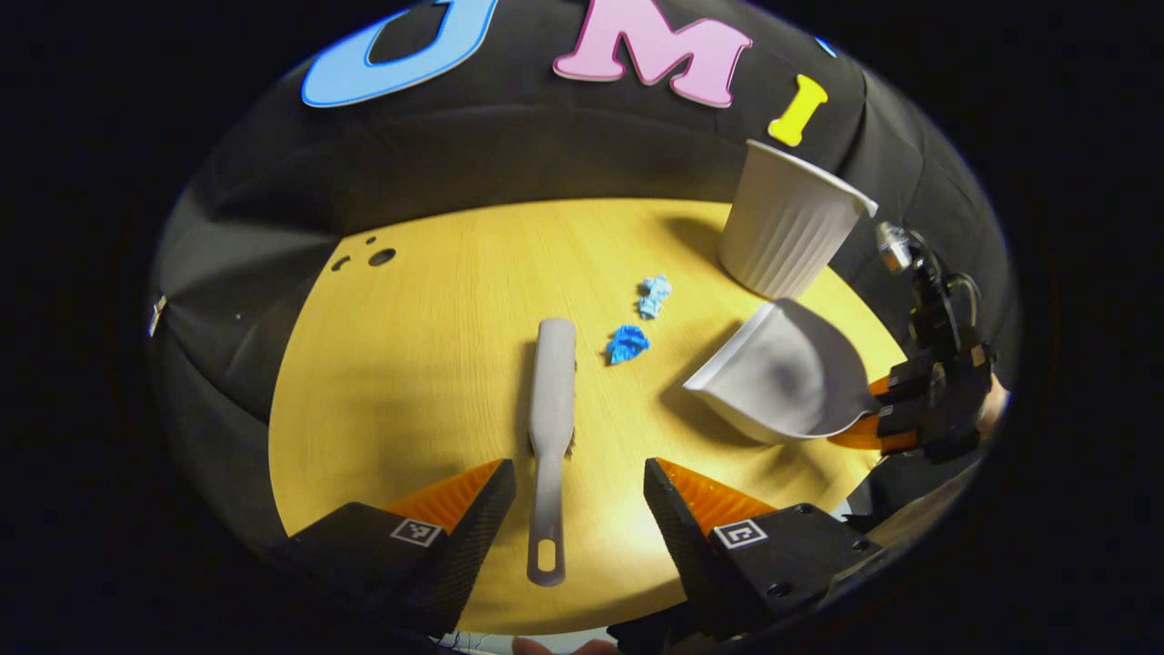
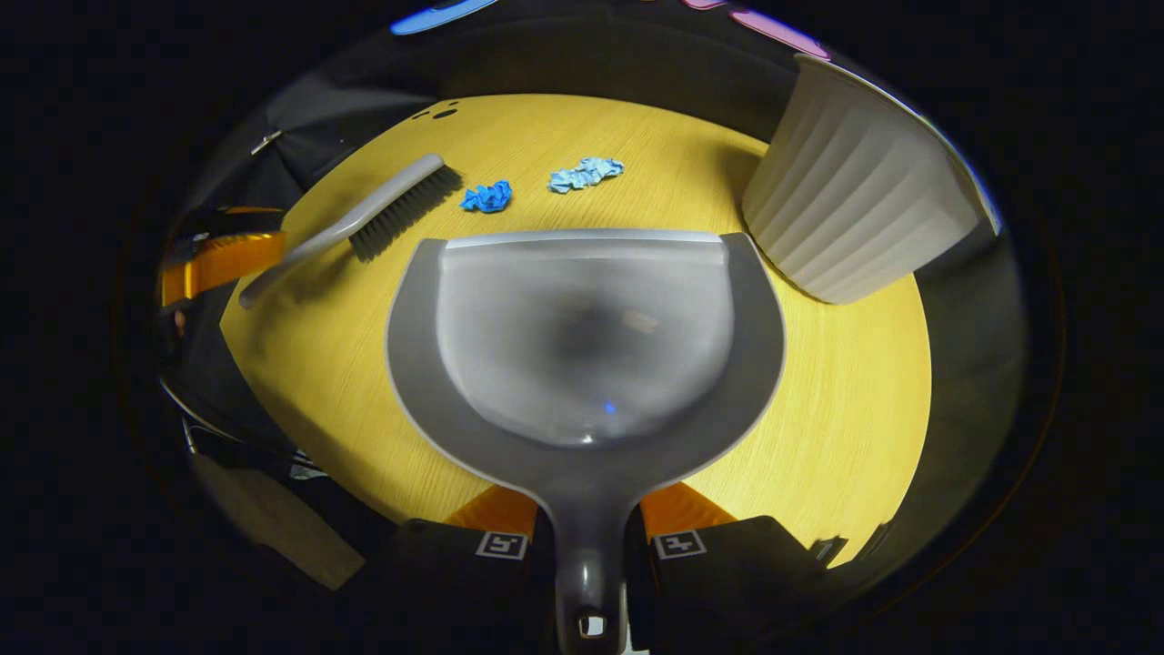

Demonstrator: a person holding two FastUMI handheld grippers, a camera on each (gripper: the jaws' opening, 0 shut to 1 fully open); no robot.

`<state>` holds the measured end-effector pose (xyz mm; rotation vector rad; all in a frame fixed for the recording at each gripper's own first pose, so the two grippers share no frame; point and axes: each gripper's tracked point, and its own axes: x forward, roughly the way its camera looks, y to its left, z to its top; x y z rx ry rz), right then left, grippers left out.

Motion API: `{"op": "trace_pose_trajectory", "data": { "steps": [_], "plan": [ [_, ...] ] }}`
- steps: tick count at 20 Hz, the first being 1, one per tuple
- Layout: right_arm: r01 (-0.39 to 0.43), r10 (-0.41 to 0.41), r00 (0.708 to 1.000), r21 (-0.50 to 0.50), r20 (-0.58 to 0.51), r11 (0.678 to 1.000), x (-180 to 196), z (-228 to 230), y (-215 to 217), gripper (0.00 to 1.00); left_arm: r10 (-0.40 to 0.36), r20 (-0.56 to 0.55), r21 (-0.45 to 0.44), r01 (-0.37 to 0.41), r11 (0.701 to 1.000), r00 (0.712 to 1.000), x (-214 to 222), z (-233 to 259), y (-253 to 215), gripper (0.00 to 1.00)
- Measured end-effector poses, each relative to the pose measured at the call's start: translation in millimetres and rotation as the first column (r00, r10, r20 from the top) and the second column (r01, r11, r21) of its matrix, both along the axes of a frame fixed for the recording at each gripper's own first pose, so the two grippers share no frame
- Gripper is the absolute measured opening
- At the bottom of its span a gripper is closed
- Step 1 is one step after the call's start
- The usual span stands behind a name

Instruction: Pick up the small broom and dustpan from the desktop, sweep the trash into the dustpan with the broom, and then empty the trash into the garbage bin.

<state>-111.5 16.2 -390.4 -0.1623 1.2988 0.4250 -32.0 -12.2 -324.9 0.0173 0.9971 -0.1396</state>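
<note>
A small grey broom (image 1: 552,409) lies on the yellow round tabletop (image 1: 409,364), its handle between the fingers of my open left gripper (image 1: 579,487), which do not touch it. Two crumpled blue scraps sit past its head: a dark blue scrap (image 1: 627,344) and a pale blue scrap (image 1: 654,295). My right gripper (image 2: 587,514) is shut on the handle of the grey dustpan (image 2: 582,337), held just above the table. In the left gripper view the dustpan (image 1: 782,373) and the right gripper (image 1: 887,414) are at the right. The broom (image 2: 364,223) and scraps (image 2: 487,196) lie beyond the pan.
A white ribbed garbage bin (image 1: 787,223) stands at the table's far right, close behind the dustpan; in the right gripper view the bin (image 2: 855,200) is at the upper right. Small dark holes (image 1: 380,256) mark the table's far left. The table edge (image 1: 300,509) runs just below my left gripper.
</note>
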Motion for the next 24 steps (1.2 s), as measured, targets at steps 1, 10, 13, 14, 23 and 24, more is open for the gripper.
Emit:
{"op": "trace_pose_trajectory", "data": {
  "steps": [1, 10, 13, 14, 23, 24],
  "plan": [
    [0.013, -0.013, 1.000, -0.001, 0.004, 1.000, 0, 2, -2, 0.32, -0.001, -0.024, 0.027, 0.002, 1.000, 1.000, 3, -10, 4, 0.92],
    [0.073, -0.073, 0.997, -0.005, 0.001, 0.997, -7, 7, -19, 0.35, 0.019, -0.208, 0.063, -0.006, 0.998, 0.978, 5, -74, 14, 0.88],
    [0.075, -0.075, 0.997, -0.004, -0.003, 0.997, -10, 8, -21, 0.35, 0.025, -0.249, 0.072, -0.007, 0.997, 0.968, 3, -87, 16, 0.85],
    [0.072, -0.072, 0.997, -0.006, -0.003, 0.997, -11, 8, -22, 0.35, 0.033, -0.257, 0.081, -0.013, 0.997, 0.966, 4, -89, 17, 0.85],
    [0.031, -0.031, 0.999, 0.005, -0.010, 1.000, -12, 8, -19, 0.35, 0.035, -0.236, 0.105, -0.010, 0.994, 0.971, 17, -92, 17, 0.43],
    [0.017, -0.017, 1.000, 0.005, -0.020, 1.000, -14, 6, -19, 0.36, 0.021, -0.226, 0.110, 0.004, 0.994, 0.974, 20, -90, 17, 0.33]
  ]
}}
